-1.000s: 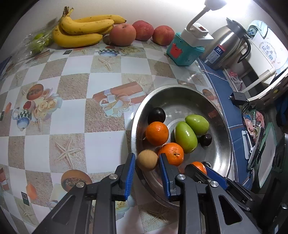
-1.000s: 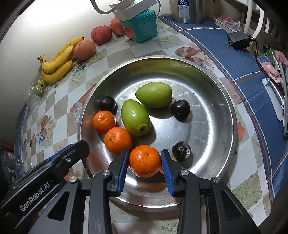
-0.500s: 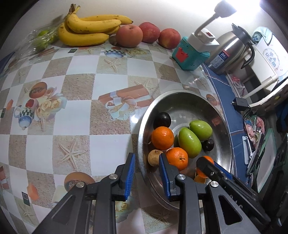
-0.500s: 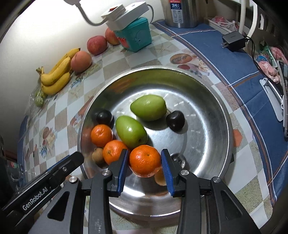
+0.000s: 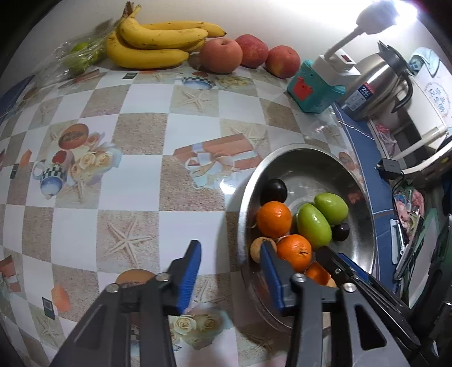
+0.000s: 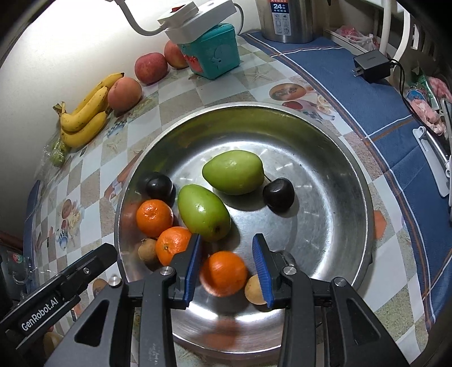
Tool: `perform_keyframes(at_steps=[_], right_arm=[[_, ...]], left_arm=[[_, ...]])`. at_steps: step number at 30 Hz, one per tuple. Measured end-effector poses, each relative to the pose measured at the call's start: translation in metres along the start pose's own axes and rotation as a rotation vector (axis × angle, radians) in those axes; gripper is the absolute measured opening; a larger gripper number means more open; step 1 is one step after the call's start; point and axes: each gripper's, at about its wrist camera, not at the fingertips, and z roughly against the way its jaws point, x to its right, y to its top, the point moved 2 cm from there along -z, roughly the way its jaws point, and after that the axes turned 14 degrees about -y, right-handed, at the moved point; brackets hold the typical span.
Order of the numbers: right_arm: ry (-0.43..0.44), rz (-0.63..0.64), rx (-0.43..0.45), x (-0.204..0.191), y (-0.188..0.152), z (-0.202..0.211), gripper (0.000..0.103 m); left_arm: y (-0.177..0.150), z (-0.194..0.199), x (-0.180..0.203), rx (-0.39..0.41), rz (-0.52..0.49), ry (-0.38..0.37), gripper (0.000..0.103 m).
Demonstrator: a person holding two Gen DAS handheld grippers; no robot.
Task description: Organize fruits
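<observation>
"GenRobot.AI" on left claw (image 6: 84, 271); "24" on kettle (image 6: 285, 19)

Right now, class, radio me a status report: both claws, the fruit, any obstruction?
Left claw just been opening, empty. Right claw open; blurred orange loose between pads, in bowl. Small brown fruit close beside it.

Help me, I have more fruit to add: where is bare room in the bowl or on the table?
In the right wrist view, bare: the bowl's right half, from the dark plum to the rim; the tablecloth between bananas and bowl. Crowded: the bowl's left side, where oranges and green fruits cluster.
</observation>
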Motion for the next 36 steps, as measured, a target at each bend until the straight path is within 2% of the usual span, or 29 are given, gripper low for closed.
perform_keyframes(at_steps=[3,5,6,8,9,10,12,16,22,25,30,36], right_arm=[[-0.003,0.0,0.009,0.0,0.0,0.002,0.039],[-0.002,-0.007,0.023,0.001,0.001,0.005,0.039],[-0.003,-0.008,0.029,0.001,0.002,0.007,0.04],[-0.015,-0.01,0.051,0.001,0.003,0.009,0.054],[-0.019,-0.009,0.053,0.001,0.004,0.009,0.07],[-0.017,-0.012,0.056,0.001,0.004,0.009,0.077],[-0.016,-0.01,0.057,0.002,0.004,0.009,0.079],[-0.03,0.008,0.058,-0.001,0.004,0.007,0.084],[-0.04,0.04,0.068,-0.006,0.003,0.006,0.086],[-0.049,0.054,0.073,-0.009,0.003,0.005,0.098],[-0.043,0.071,0.086,-0.011,0.003,0.006,0.098],[-0.037,0.093,0.114,-0.016,0.003,0.01,0.098]], left_arm=[[0.001,0.003,-0.002,0.008,-0.001,0.028,0.054],[0.002,0.004,-0.004,0.014,-0.002,0.058,0.065],[0.002,0.005,-0.005,0.016,-0.001,0.078,0.066],[0.002,0.006,-0.01,0.025,0.002,0.14,0.078],[0.002,0.006,-0.012,0.027,0.002,0.165,0.081],[0.002,0.005,-0.015,0.029,0.003,0.2,0.086],[0.002,0.005,-0.022,0.028,0.012,0.242,0.09],[0.001,0.007,-0.038,0.034,0.045,0.286,0.103],[0.001,0.007,-0.049,0.031,0.047,0.335,0.103],[0.0,0.005,-0.053,0.019,0.052,0.348,0.103],[0.001,0.0,-0.058,0.013,0.042,0.381,0.103],[0.002,-0.008,-0.063,0.004,0.031,0.364,0.103]])
